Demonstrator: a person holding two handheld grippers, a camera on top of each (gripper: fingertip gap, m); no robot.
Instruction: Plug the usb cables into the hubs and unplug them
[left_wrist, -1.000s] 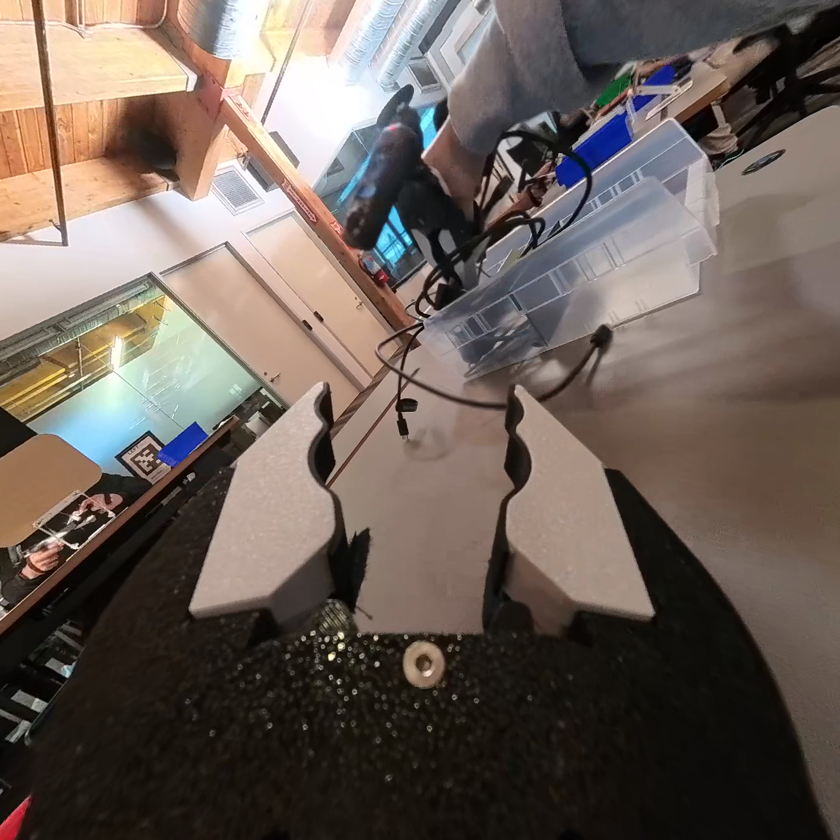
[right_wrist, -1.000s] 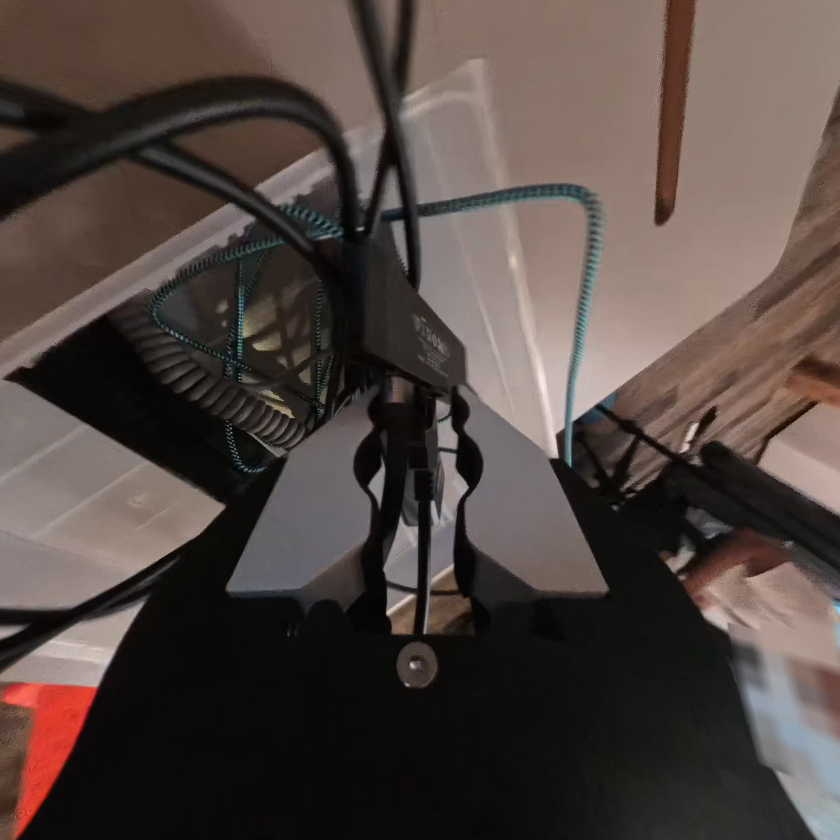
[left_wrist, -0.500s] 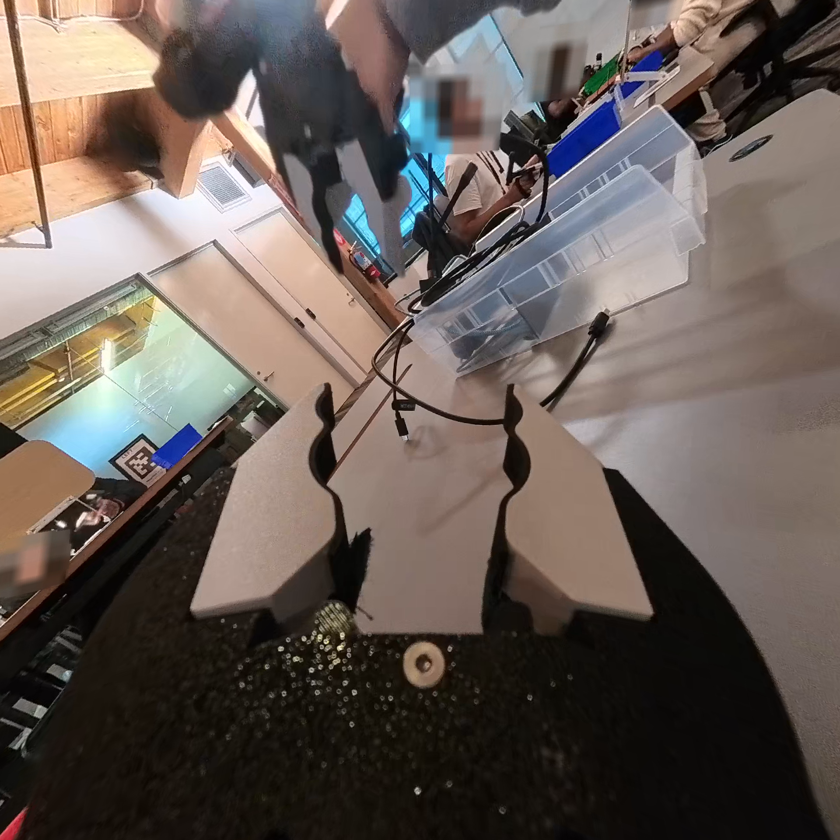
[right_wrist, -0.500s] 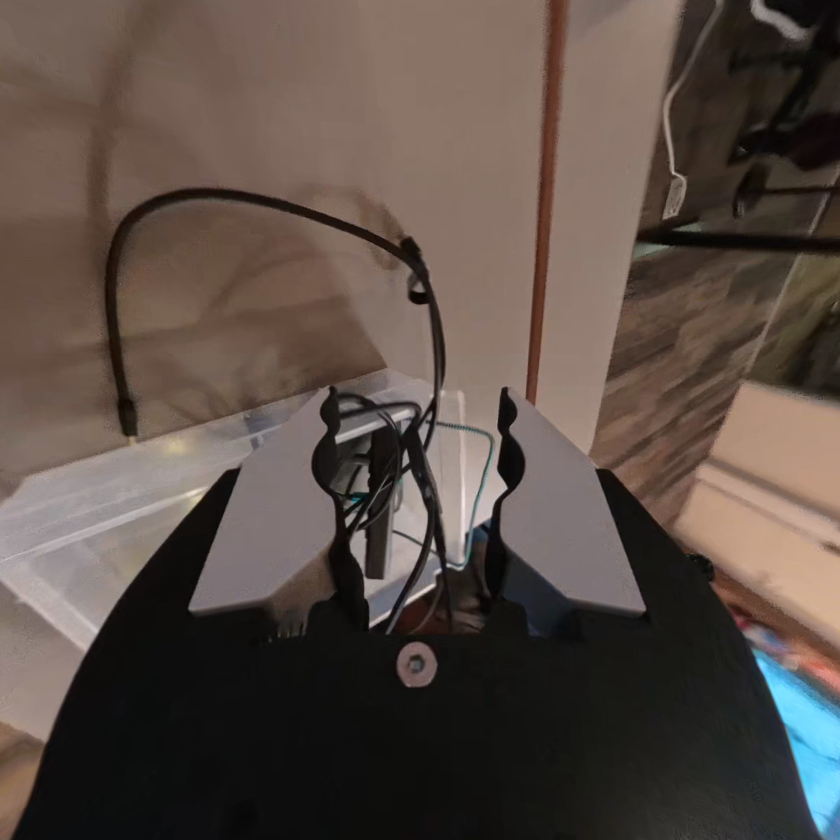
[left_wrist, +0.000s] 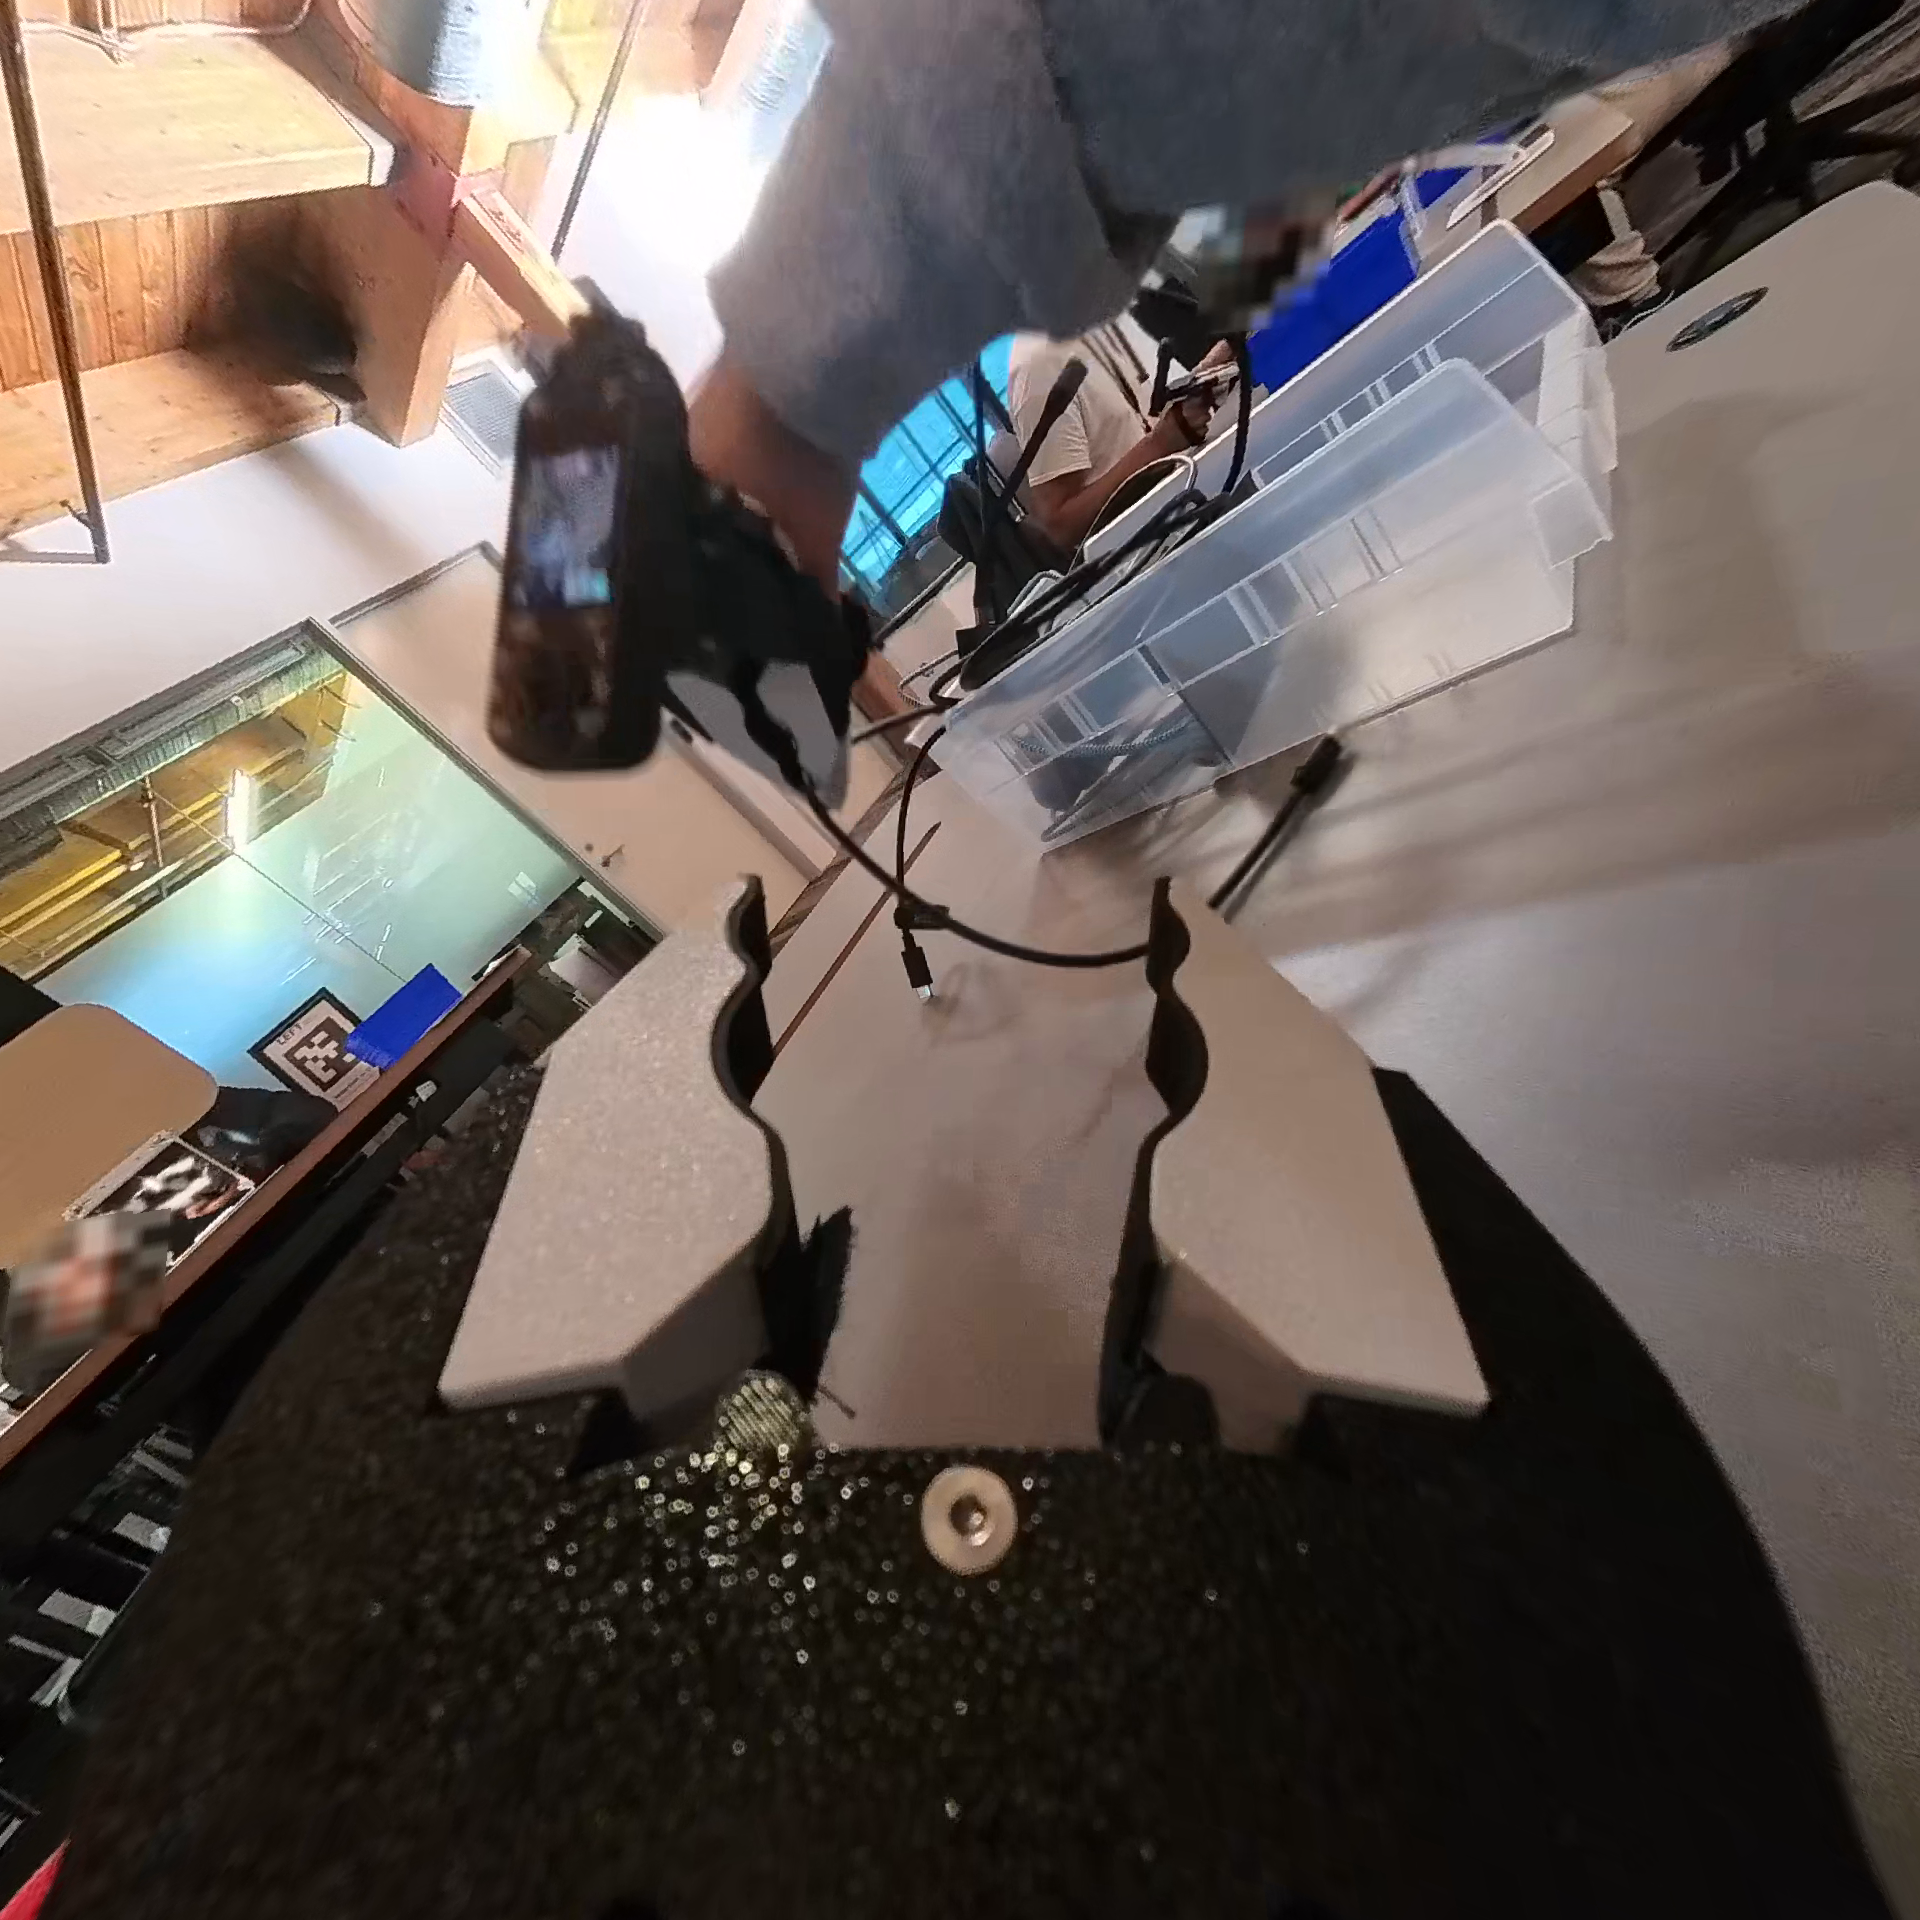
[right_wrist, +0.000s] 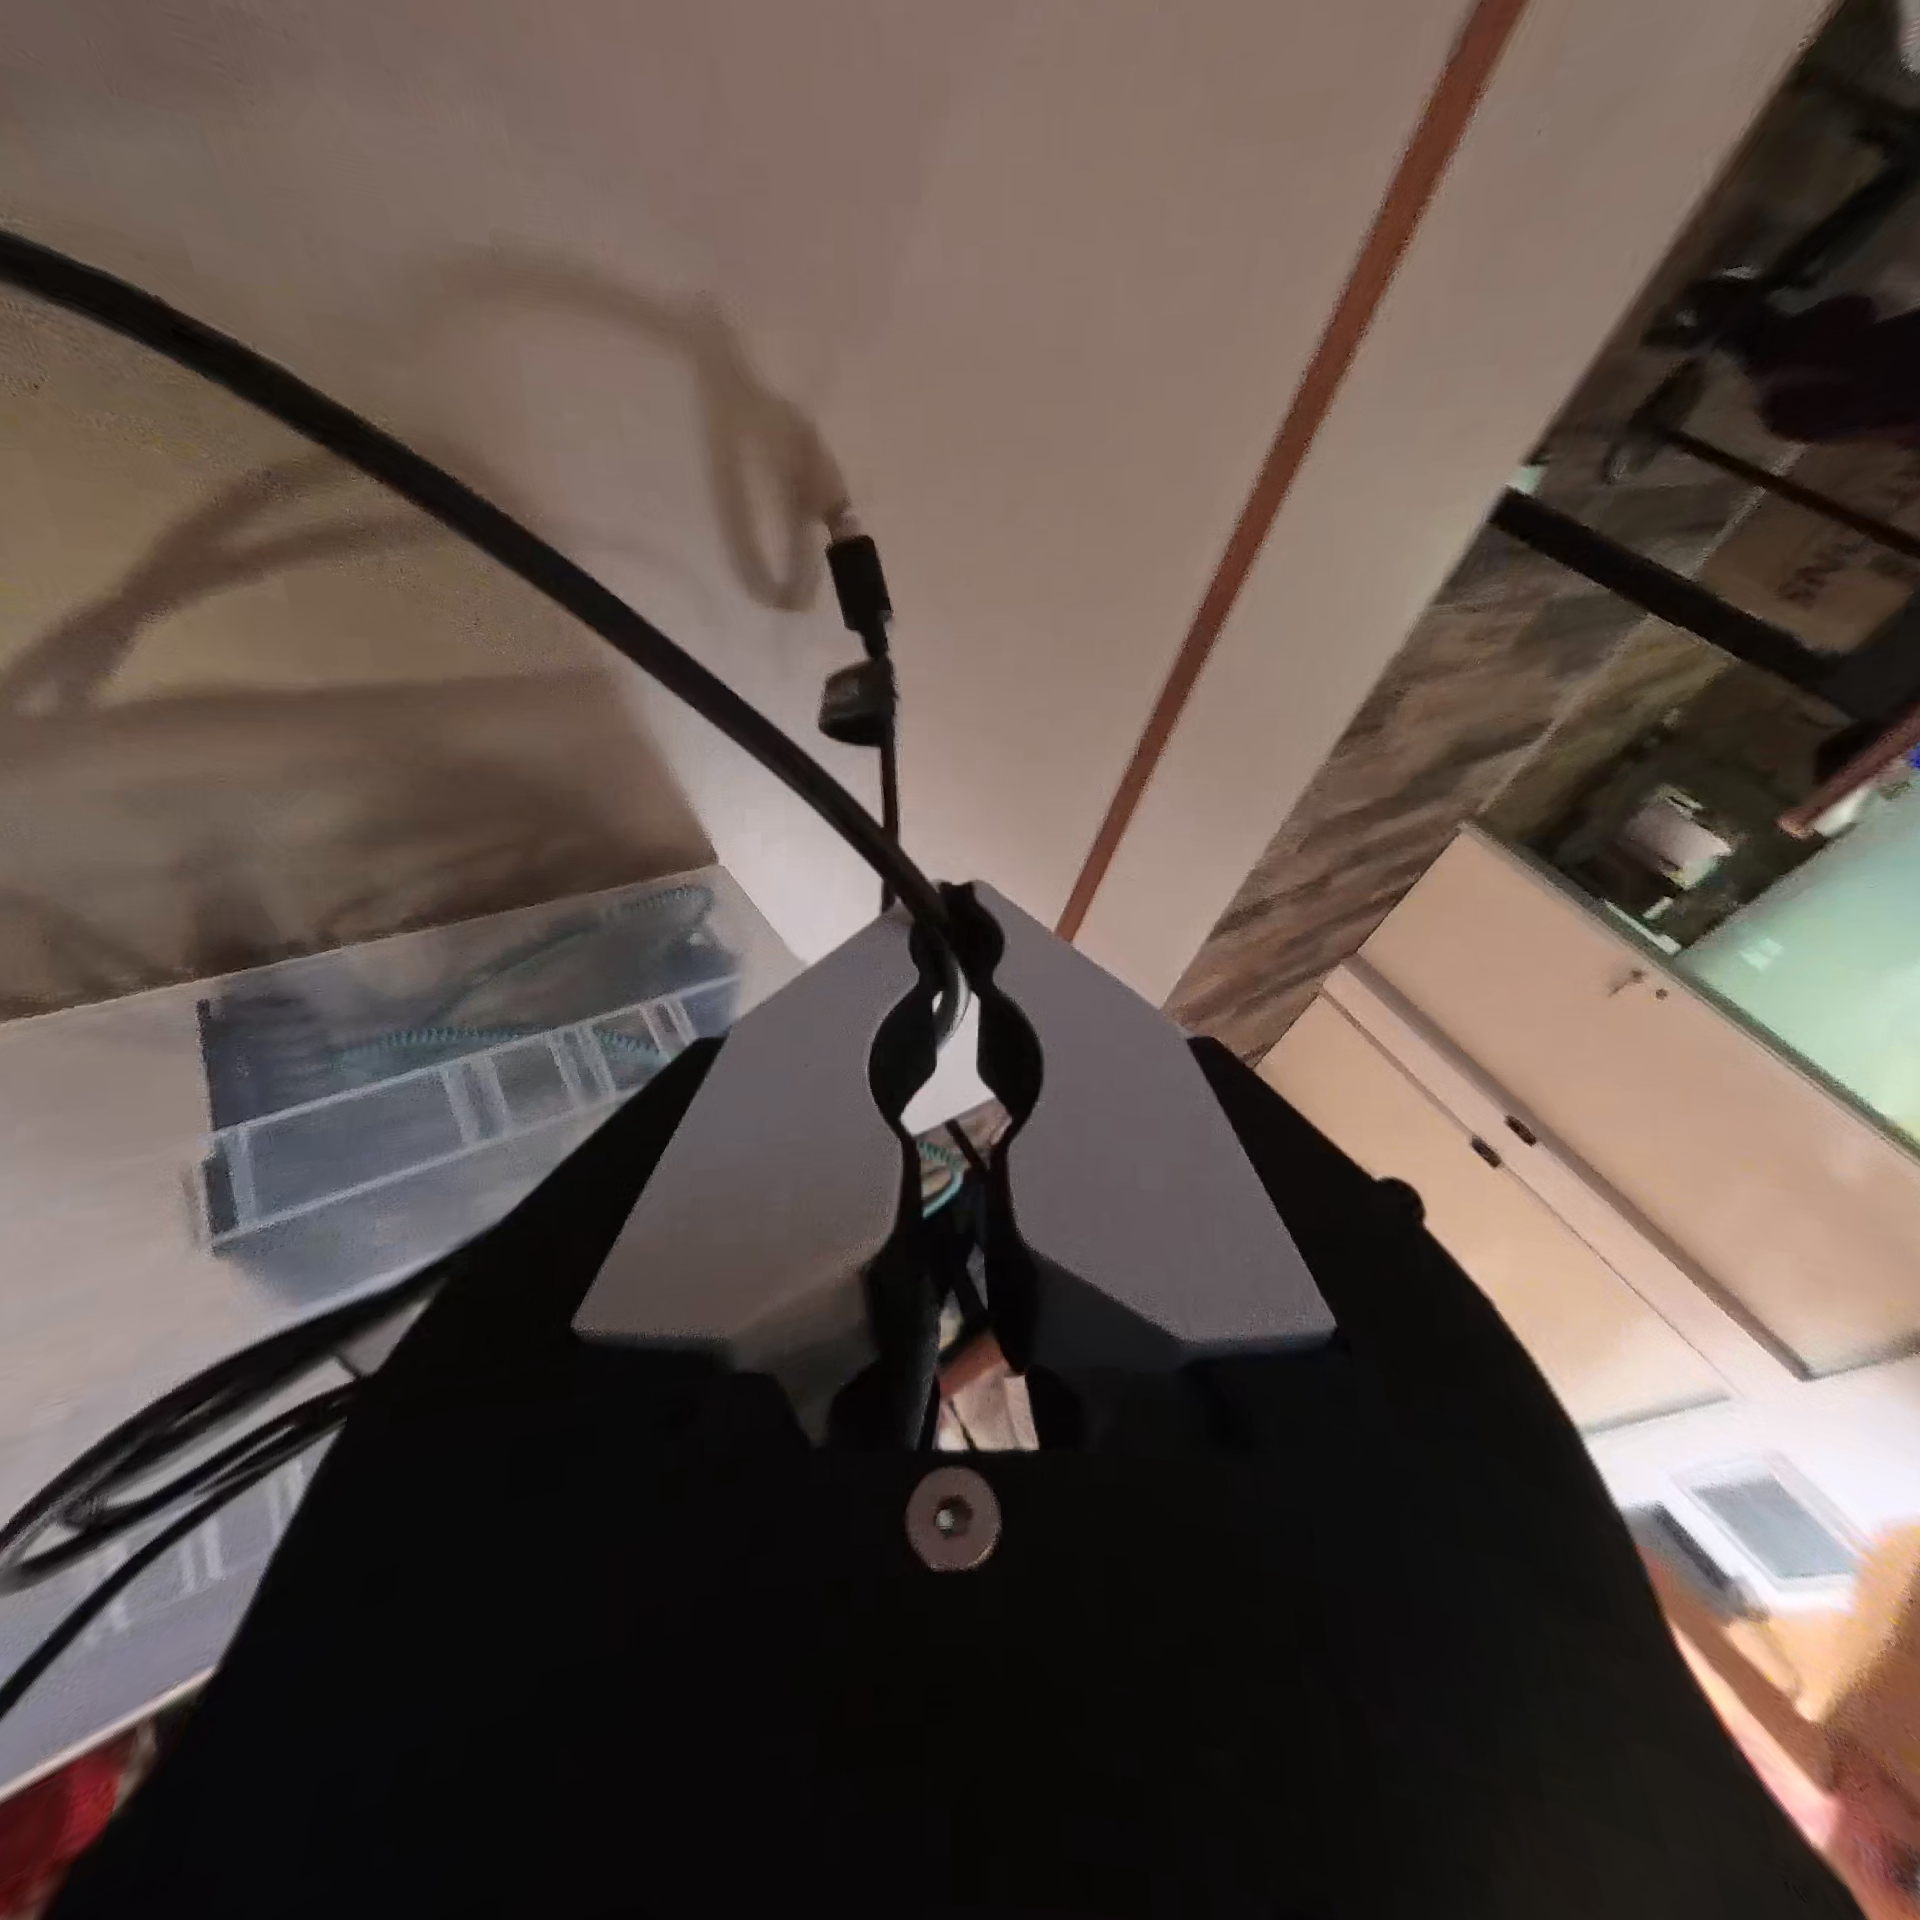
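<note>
Right tool (right_wrist: 951, 914), pressed together, pinches a black usb cable (right_wrist: 499, 525) above the table (right_wrist: 1039, 260), its plug (right_wrist: 857, 582) dangling free beyond the tips. Left tool (left_wrist: 956, 945) spread, holding nothing. Clear bin (right_wrist: 436, 1049) just beside, with more cables; the hubs cannot be made out. Risk: the thin cable slipping through the grip, or snagging bin cables.

Pale grey table (left_wrist: 1714, 1039), white wall (left_wrist: 260, 561), timber ceiling beams (left_wrist: 208, 208), glass partition (left_wrist: 312, 852), cream double doors (right_wrist: 1538, 1122), daylight through far window (left_wrist: 914, 457).
</note>
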